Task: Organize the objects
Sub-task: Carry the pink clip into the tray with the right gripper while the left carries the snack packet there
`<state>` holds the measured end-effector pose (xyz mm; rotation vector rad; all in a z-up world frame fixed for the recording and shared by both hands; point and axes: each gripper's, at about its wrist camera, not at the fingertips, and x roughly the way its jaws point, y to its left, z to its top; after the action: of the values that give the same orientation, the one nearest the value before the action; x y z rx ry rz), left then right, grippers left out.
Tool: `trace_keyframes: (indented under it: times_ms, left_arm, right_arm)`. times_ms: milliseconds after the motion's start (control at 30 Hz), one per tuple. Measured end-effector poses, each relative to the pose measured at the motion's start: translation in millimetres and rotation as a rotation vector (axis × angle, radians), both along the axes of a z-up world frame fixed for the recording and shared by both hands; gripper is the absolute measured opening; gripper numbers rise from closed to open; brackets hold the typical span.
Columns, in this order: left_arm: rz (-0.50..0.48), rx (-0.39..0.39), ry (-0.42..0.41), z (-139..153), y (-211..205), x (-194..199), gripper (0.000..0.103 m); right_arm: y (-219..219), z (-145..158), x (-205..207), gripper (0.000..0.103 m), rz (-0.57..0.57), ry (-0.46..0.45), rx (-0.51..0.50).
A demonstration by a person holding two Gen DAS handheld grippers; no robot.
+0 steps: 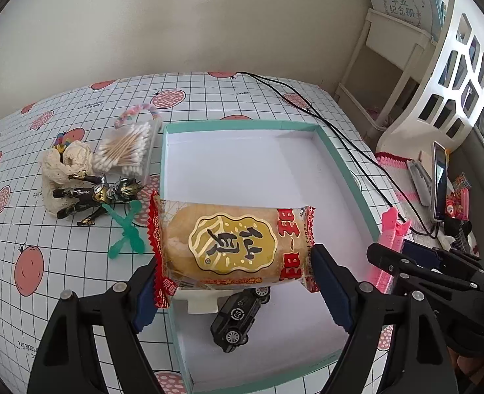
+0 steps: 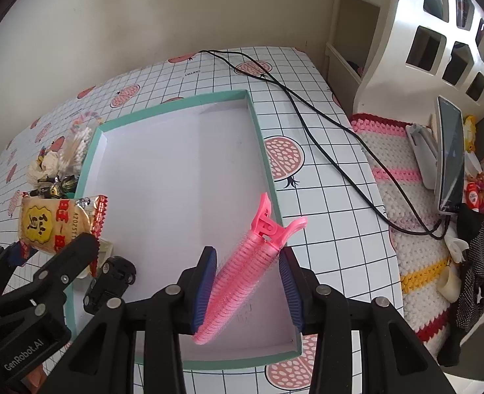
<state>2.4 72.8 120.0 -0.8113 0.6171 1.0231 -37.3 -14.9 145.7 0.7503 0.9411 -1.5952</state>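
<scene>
Over the teal tray (image 1: 347, 177) on our gridded worktop (image 1: 28, 170), left hand-held gripper (image 1: 232, 282) grips one snack packet (image 1: 232, 243); right hand-held gripper (image 2: 248, 282) pinches one pink hair clip (image 2: 242, 269); one toy car (image 1: 238, 318) inside.

So the count was: one teal-rimmed box (image 1: 343, 161) on the table, one wrapped snack cake (image 1: 232, 246), one black toy car (image 1: 237, 320), one pink hair clip (image 2: 242, 272), and two grippers, the left gripper (image 1: 233, 284) and the right gripper (image 2: 246, 282). Off to the side there was one armoured action figure (image 1: 94, 197), one clear box of cotton swabs (image 1: 126, 149) (way too many swabs to count), one cream lacy cloth bundle (image 1: 66, 170), one pastel twisted hair band (image 1: 136, 113) and two green plastic picks (image 1: 126, 233) crossed over each other. Also one black cable (image 2: 311, 124) across the tablecloth and one phone (image 2: 452, 157) standing on one white stand (image 2: 424, 154).
</scene>
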Motion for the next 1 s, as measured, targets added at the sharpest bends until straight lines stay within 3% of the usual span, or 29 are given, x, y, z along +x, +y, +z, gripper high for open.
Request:
trace_keyframes:
  times_ms: [233, 1000]
  left_arm:
    - [-0.071, -0.006, 0.022, -2, -4, 12, 0.084]
    - [-0.085, -0.097, 0.068, -17, 1, 12, 0.084]
  right_arm:
    - [-2, -10, 0, 0.042, -0.027, 0.002, 0.046]
    - [-2, -26, 0, 0.042, -0.104, -0.035, 0.116]
